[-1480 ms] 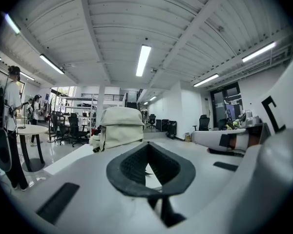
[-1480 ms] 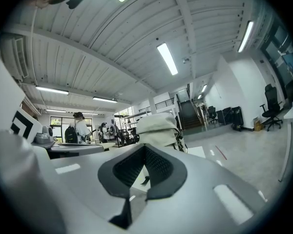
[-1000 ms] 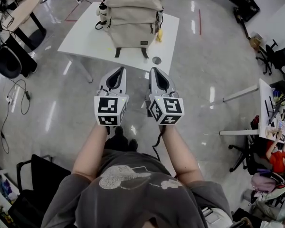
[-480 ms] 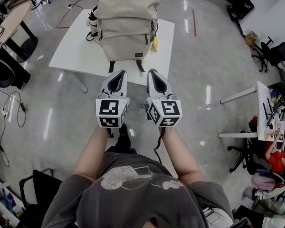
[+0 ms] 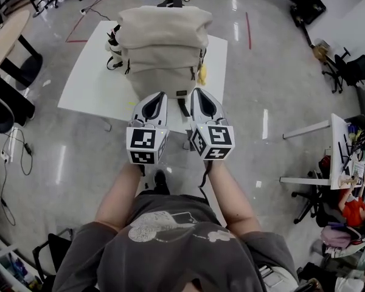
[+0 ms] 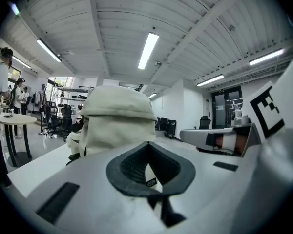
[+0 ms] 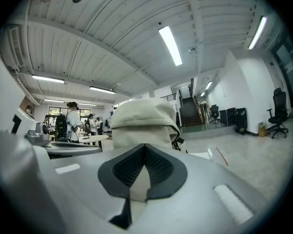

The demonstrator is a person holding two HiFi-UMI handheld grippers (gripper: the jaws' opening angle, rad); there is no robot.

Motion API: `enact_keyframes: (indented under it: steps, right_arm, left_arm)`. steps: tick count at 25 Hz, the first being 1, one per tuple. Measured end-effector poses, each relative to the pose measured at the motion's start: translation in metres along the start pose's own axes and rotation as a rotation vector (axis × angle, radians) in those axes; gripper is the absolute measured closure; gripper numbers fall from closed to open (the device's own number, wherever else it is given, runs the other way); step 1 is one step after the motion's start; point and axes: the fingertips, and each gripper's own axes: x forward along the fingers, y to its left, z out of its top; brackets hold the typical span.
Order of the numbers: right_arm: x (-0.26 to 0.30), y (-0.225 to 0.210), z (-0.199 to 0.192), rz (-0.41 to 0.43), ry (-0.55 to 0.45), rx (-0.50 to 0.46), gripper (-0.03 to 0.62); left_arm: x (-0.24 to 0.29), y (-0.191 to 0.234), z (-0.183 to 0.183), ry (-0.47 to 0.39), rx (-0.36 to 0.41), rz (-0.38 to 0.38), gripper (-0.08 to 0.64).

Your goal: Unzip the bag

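A beige backpack (image 5: 161,41) stands upright on a white table (image 5: 85,81), its black straps hanging toward the near edge. My left gripper (image 5: 160,95) and right gripper (image 5: 195,92) are held side by side just in front of the bag's lower front, both shut with nothing between the jaws. They do not touch the bag. In the left gripper view the backpack (image 6: 118,121) rises beyond the closed left gripper (image 6: 147,145). The right gripper view shows the backpack (image 7: 144,121) straight ahead of the closed right gripper (image 7: 144,147). No zipper pull is visible.
A yellow tag (image 5: 202,73) hangs at the bag's right side and a bottle (image 5: 114,44) sits in its left pocket. A round table (image 5: 6,32) and chairs stand at left, a cluttered desk (image 5: 339,145) at right. People stand in the background (image 7: 72,121).
The person has stepped toward the table: the bag and table have come nearer, and both gripper tips now reach the table's near edge by the bag. The jaws stay shut.
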Motion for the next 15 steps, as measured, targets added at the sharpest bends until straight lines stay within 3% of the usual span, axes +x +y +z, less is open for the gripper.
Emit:
enact_keyframes:
  steps: [9, 15]
  right_arm:
    - [0.038, -0.034, -0.001, -0.036, 0.02, -0.038, 0.592]
    - [0.058, -0.063, -0.001, 0.003, 0.033, -0.039, 0.592]
  left_arm:
    - [0.054, -0.004, -0.011, 0.029, -0.015, -0.051, 0.554]
    - [0.086, -0.014, -0.013, 0.04, -0.017, -0.017, 0.554]
